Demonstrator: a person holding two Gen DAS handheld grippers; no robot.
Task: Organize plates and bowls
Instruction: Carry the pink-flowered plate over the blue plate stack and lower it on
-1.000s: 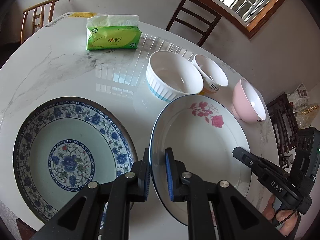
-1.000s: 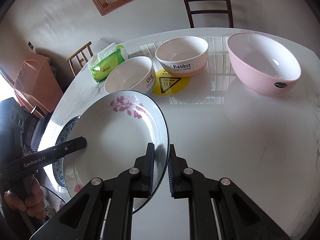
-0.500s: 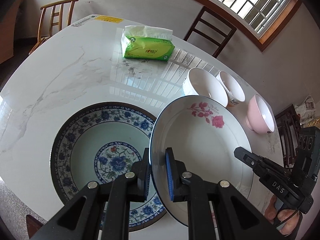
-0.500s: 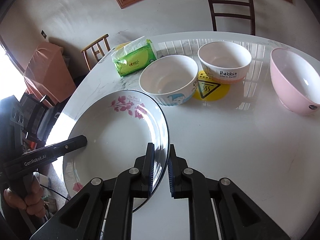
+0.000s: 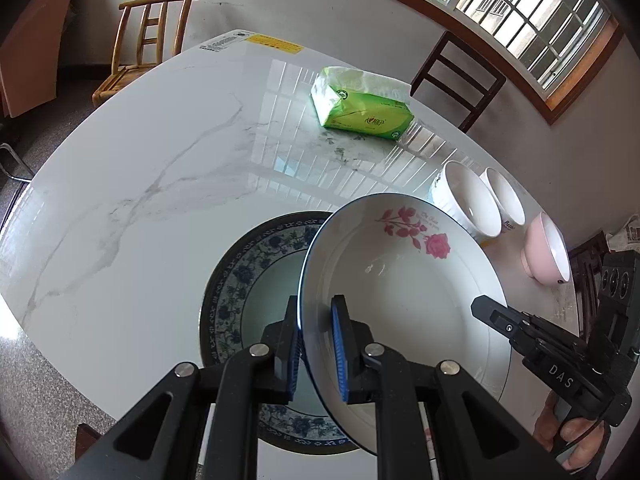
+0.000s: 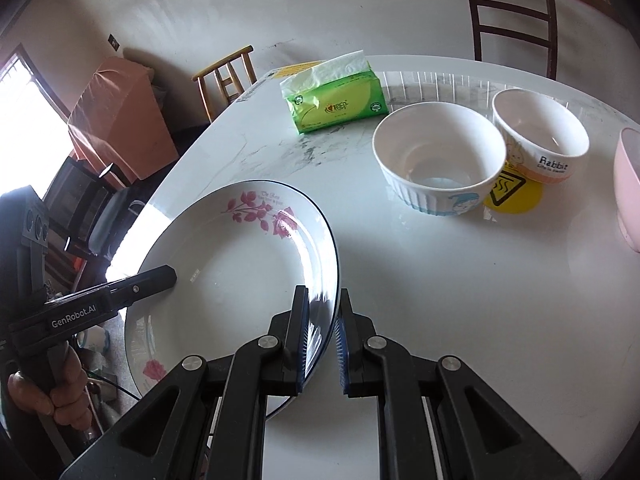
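Note:
A white plate with pink roses (image 5: pixel 400 300) (image 6: pixel 240 272) hangs above the table, held at opposite rims. My left gripper (image 5: pixel 318 348) is shut on its left rim and my right gripper (image 6: pixel 322 344) is shut on its right rim. Under it lies a large blue-and-white patterned plate (image 5: pixel 248 280), partly covered by the rose plate. A ribbed white bowl (image 6: pixel 438 160) (image 5: pixel 466 200), a white "Rabbit" bowl (image 6: pixel 540 140) (image 5: pixel 504 200) and a pink bowl (image 5: pixel 546 248) (image 6: pixel 628 188) stand in a row further right.
A green tissue pack (image 5: pixel 360 108) (image 6: pixel 336 96) lies toward the far side of the white marble table (image 5: pixel 140 208). A yellow warning sticker (image 6: pixel 514 192) sits beside the bowls. Wooden chairs (image 5: pixel 148 36) stand around the table. A hand (image 6: pixel 48 388) grips the left tool's handle.
Both grippers have carried the rose plate leftward across the table, so it now overlaps the blue-patterned plate. The bowls have fallen away to the right. The grips are unchanged.

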